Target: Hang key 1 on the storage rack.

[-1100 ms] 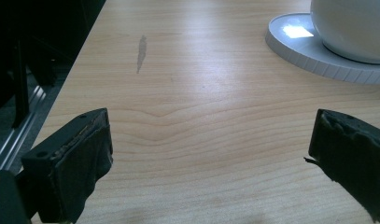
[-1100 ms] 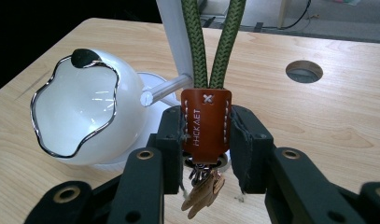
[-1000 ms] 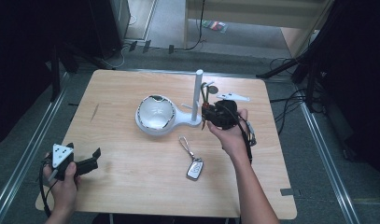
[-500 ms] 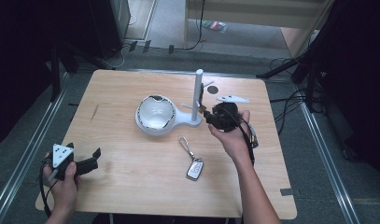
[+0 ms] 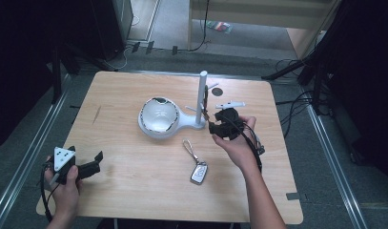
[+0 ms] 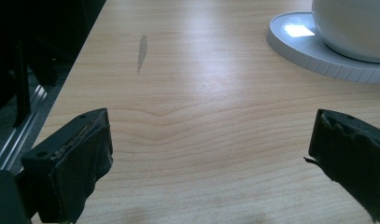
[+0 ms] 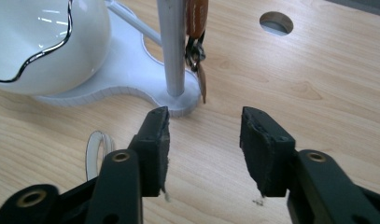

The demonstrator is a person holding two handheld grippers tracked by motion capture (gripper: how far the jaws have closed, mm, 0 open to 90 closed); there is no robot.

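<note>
Brown leather key strap [image 7: 197, 16] cut off at twelve o'clock, hanging beside white stand post [image 7: 171, 46] on pale wooden desk [image 5: 134, 191]. Right tongs [image 7: 204, 128] just opening, empty; left tongs [image 6: 211, 154] wide, at eight o'clock. Dark room around.

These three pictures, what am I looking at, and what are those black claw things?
A person sits at a wooden table holding a hand-worked two-jaw gripper in each hand. The high view looks down from above; the other two come from small cameras riding on the grippers, looking out along their black jaws.

The left gripper rests near the table's left edge, jaws wide, holding nothing. The right gripper is by the white stand; its jaws have just been opening, and nothing is between them.

On the table: the stand's base carries a white bowl, a brown key strap hangs beside the stand's post, and a car key on a ring lies nearer the person.
</note>
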